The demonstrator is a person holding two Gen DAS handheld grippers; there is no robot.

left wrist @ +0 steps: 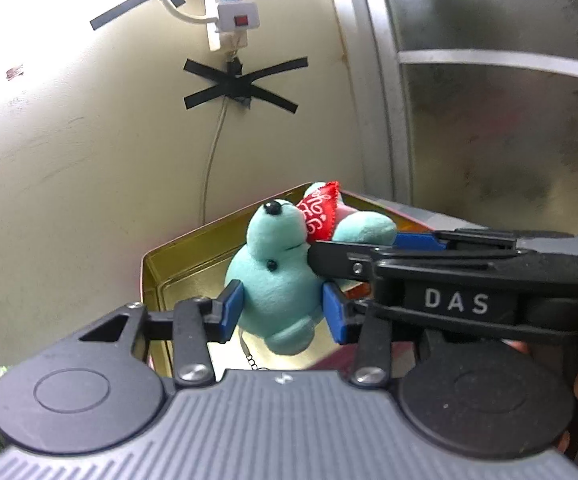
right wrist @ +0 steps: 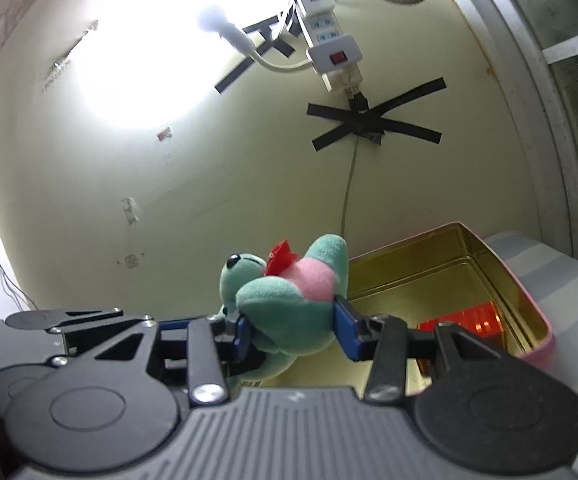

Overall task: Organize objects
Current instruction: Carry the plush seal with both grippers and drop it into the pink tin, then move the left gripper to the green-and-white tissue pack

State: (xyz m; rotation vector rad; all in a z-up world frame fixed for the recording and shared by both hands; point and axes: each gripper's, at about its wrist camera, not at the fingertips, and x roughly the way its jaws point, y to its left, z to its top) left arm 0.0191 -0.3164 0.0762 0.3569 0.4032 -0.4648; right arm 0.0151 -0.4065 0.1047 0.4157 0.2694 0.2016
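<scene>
The left gripper [left wrist: 283, 310] squeezes the head of the bear [left wrist: 277, 276], a soft green toy. The right gripper [right wrist: 295, 332] squeezes its body from the other side. So both grippers hold one bear, up in the air. The gold tin [right wrist: 441, 276] sits open just past the bear and below it, on the worktop [right wrist: 569, 304].

I think the bear is being carried to the tin. Next, it needs to go over the tin and down, and then both grippers must let go.

The bear's legs are hidden behind the grippers. Something red lies in the tin, but I cannot tell what it is
</scene>
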